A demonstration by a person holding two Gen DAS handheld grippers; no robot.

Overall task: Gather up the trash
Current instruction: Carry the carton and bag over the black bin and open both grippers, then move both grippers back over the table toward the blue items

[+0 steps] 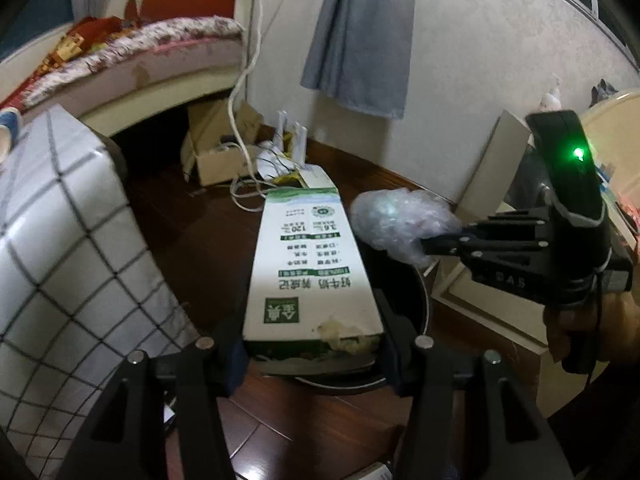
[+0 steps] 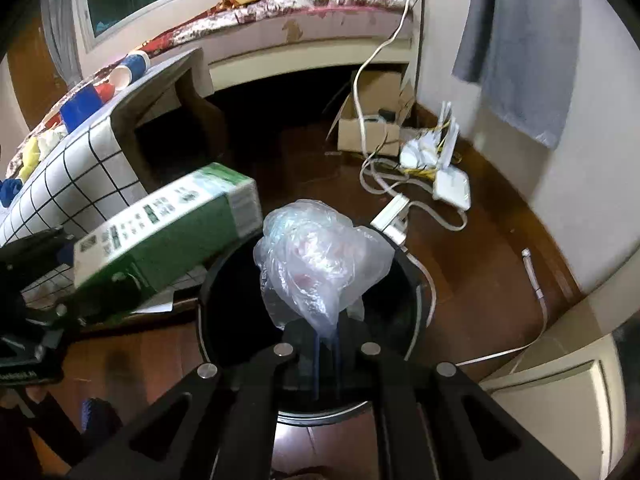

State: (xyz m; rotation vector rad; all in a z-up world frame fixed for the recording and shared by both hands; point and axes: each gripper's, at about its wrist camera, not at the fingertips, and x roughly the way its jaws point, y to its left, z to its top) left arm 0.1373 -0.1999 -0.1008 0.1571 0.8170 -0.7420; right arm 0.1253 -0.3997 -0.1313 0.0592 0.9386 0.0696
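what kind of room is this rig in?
Most likely a lived-in bedroom: a bed with a floral-patterned mattress by a window, dark wooden plank floor, and a white router with tangled cables beside an open cardboard box.

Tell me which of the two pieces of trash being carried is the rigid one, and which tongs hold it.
The green-and-white milk carton, clamped by the left tongs. It keeps flat sides and sharp edges, unlike the crumpled clear plastic bag pinched in the right tongs.
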